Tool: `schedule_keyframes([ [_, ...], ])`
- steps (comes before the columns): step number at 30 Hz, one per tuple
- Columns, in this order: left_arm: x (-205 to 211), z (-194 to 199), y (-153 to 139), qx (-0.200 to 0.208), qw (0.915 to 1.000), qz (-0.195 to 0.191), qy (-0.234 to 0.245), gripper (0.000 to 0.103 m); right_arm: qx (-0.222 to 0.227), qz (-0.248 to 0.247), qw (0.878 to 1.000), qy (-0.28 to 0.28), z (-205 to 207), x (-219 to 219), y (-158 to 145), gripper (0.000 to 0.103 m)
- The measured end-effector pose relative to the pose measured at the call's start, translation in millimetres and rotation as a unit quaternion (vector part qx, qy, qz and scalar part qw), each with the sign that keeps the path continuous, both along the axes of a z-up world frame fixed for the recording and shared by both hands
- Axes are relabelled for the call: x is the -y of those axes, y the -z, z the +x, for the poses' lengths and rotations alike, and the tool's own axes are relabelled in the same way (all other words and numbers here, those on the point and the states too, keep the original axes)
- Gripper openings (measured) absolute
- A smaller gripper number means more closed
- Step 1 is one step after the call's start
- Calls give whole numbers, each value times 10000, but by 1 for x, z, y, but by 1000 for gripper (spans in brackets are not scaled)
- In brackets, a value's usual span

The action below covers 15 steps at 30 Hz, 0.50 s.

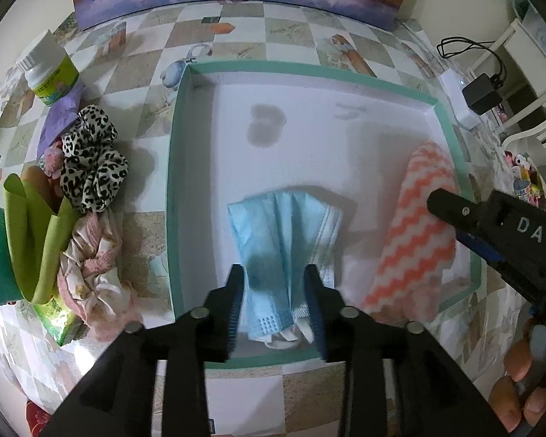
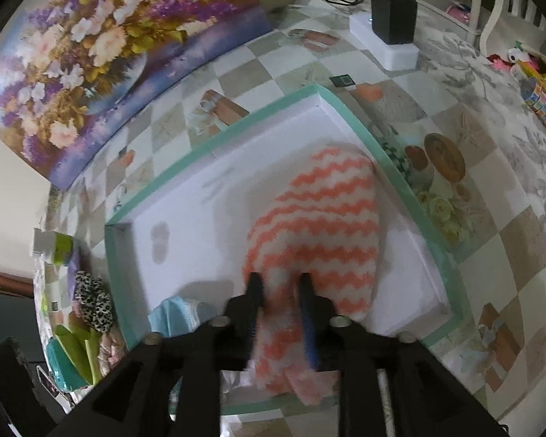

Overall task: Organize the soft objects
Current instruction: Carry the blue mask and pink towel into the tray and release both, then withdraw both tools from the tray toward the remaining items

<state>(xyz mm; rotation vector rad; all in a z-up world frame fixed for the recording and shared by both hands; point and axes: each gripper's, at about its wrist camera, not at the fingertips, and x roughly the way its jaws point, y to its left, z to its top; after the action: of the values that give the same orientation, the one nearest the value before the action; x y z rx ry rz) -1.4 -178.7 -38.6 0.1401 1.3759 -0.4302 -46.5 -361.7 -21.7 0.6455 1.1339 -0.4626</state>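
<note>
Fingers (image 1: 236, 291) pinch mask (image 1: 284, 233) inside box rim (image 1: 171, 196).

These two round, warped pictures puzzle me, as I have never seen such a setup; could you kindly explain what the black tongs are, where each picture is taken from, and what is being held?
There is no robot here: a person holds a two-finger tool in each hand, and a fisheye camera on each tool looks forward along its fingers, which bends the picture.

The left wrist view shows the left gripper shut on a blue face mask over a shallow teal-rimmed box. The right wrist view shows the right gripper shut on an orange-and-white zigzag cloth, lying in the same box.

The box stands on a checked tablecloth. Beside it, on the left, wait a leopard-print scrunchie, a pink floral cloth, a green cloth and a white-capped bottle. A flower painting leans behind.
</note>
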Motion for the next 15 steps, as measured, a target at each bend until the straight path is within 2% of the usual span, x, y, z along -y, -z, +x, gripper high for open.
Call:
schedule_keyframes([
  [1,0,0,-2,48,10000,5,11,42,16,-58,10000,31,-1,0,-3,50],
  [3,1,0,-6,118,9999,-13,31,45,55,-145,9999,57,-2,1,-8,54],
  [5,1,1,-10,167,9998,-63,26,56,105,-253,9996,76,-4,1,-16,60],
  [6,0,1,-13,208,9998,-76,16,58,127,-313,9994,92,-5,0,-20,65],
  [9,-2,-1,-21,344,9993,-125,39,64,229,-483,9985,112,-4,-3,-31,71],
  [11,-3,-1,-26,426,9989,-180,26,76,314,-577,9977,154,-7,-4,-38,79],
  [13,-3,-1,-30,520,9984,-228,27,82,365,-680,9968,197,-8,-3,-44,88],
  [15,-2,-1,-32,605,9978,-260,27,83,427,-758,9959,248,-10,-3,-48,96],
])
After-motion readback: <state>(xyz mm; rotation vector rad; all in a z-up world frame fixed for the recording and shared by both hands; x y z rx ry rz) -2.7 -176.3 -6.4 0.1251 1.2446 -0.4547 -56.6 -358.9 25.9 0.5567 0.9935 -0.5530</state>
